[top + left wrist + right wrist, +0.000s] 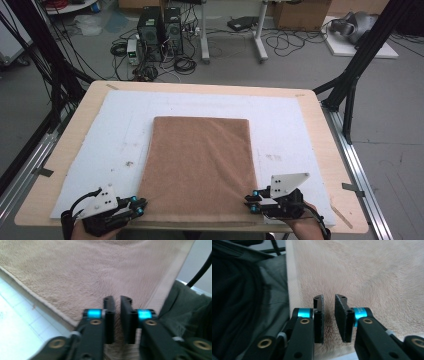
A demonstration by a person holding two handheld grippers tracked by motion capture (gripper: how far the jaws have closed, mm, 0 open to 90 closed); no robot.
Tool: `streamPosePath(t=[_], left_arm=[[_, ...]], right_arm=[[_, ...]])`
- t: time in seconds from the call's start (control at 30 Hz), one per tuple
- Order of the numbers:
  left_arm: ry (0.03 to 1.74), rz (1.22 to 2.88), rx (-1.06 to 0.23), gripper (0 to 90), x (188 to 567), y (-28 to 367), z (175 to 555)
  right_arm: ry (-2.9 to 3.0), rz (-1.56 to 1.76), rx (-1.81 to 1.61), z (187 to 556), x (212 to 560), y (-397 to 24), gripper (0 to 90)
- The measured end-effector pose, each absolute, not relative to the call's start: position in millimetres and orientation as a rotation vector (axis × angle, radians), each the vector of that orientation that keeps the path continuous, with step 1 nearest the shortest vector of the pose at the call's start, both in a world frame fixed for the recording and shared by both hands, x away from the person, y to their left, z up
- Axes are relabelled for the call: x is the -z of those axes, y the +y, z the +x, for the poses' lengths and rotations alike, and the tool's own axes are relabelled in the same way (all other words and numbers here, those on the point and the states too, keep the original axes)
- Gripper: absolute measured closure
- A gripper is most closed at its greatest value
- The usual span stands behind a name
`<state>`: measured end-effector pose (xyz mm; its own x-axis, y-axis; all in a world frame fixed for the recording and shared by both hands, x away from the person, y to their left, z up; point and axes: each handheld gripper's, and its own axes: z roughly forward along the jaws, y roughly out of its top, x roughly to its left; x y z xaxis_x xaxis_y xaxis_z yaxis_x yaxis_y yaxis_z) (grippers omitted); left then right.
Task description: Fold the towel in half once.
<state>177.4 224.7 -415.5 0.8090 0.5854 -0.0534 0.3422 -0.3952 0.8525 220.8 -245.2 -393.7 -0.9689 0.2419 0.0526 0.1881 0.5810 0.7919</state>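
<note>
Both grippers sit at the table's near edge: left gripper (134, 204) at 7 o'clock, right gripper (252, 200) at 5 o'clock, each at a near corner of the brown towel (200, 165). Jaws stand slightly apart, pads off the cloth. Towel lies flat on the white mat (115, 130).

Pale wooden table (320, 130) under white sheet (280, 130), brown towel (200, 165) atop.

No text or label is readable anywhere (frames blurry).
</note>
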Motion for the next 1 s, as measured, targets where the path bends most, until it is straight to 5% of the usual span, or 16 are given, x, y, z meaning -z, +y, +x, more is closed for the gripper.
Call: streamPosePath(t=[0.53,1.0], left_arm=[[0.718,1.943,-0.329,51.8,405.8,219.7,231.3],[0.751,1.919,-0.380,39.3,391.2,212.1,277.9]], right_arm=[[2.615,0.617,-1.378,271.7,391.8,-252.9,42.1],[2.570,0.752,-1.360,325.0,387.7,-246.5,36.4]])
